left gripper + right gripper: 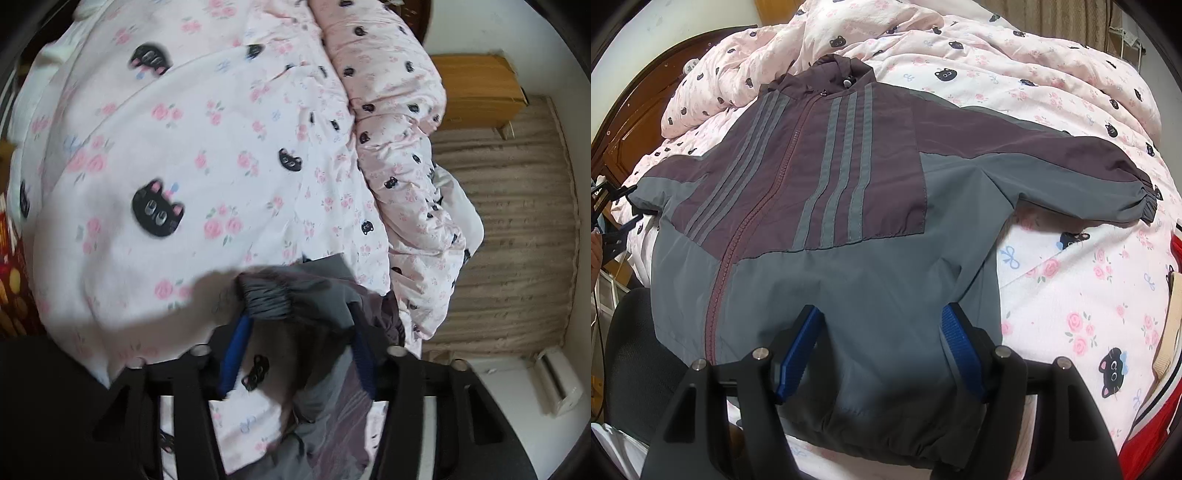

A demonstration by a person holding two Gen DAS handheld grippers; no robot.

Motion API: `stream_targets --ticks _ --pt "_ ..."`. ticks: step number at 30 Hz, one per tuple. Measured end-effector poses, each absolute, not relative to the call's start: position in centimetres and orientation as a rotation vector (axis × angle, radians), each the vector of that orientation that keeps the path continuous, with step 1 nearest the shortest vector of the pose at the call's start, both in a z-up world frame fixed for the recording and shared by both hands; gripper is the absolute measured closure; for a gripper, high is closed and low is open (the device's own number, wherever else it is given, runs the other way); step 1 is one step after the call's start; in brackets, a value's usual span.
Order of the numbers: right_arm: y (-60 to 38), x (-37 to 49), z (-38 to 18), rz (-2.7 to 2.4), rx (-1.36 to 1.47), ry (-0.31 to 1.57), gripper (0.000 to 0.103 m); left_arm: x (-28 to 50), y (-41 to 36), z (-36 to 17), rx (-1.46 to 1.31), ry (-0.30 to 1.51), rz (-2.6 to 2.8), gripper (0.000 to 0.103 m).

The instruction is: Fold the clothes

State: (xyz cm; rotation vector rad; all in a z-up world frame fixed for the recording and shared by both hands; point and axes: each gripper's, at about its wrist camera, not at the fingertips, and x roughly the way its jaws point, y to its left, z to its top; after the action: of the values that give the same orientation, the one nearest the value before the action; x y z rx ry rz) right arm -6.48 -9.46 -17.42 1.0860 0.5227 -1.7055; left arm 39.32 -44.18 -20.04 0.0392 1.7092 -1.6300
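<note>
A grey and maroon zip jacket [827, 206] with grey stripes lies flat, front up, on the bed; its right sleeve [1082, 173] stretches out to the side. My right gripper [882, 321] is open, its blue fingers spread over the jacket's lower grey panel. In the left wrist view, the jacket's other sleeve, with its elastic cuff [266, 299], lies between the spread blue fingers [236, 354] of my left gripper [299, 325], which hovers over the bed. The left gripper also shows at the far left of the right wrist view [613, 221].
The bed is covered with a white and pink sheet [192, 147] with cat faces and roses; a bunched pink quilt [399, 147] lies along its edge. A wooden cabinet [476, 88] and striped floor [517, 229] are beyond. A red garment [1160, 406] lies at the right.
</note>
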Motion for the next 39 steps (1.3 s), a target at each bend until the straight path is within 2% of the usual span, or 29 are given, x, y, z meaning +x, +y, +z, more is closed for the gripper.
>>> stream_targets --ticks 1,5,11,12,15,21,26,32,39 --pt "-9.5 -6.5 -17.4 -1.706 1.085 0.525 0.032 39.2 -44.4 -19.6 0.055 1.679 -1.651 0.072" --pt "-9.5 -6.5 -17.5 -1.702 1.081 0.53 0.032 38.6 -45.1 -17.9 0.141 1.531 -1.728 0.075" --pt "-9.6 -6.3 -17.7 -1.689 1.073 0.545 0.032 35.7 -43.4 -14.5 0.413 0.976 -1.839 0.074" --pt "-9.6 -6.3 -17.7 -1.689 1.072 0.55 0.032 35.6 -43.3 -14.8 0.441 0.952 -1.827 0.073" --pt "-9.6 -6.4 -17.8 -1.689 1.072 0.561 0.032 35.7 -43.1 -15.8 0.511 0.916 -1.783 0.064" --pt "-9.7 -6.4 -18.0 -1.689 1.075 0.58 0.032 39.0 -43.8 -17.2 0.471 1.01 -1.703 0.05" --pt "-9.8 -6.4 -18.0 -1.69 1.077 0.585 0.032 41.1 -44.2 -16.4 0.373 1.065 -1.677 0.05" --pt "-9.8 -6.3 -18.1 -1.691 1.078 0.589 0.031 39.8 -44.7 -14.4 0.316 1.051 -1.779 0.05" --pt "-9.8 -6.4 -18.2 -1.693 1.081 0.59 0.031 35.5 -44.0 -18.2 0.573 1.085 -1.762 0.05"
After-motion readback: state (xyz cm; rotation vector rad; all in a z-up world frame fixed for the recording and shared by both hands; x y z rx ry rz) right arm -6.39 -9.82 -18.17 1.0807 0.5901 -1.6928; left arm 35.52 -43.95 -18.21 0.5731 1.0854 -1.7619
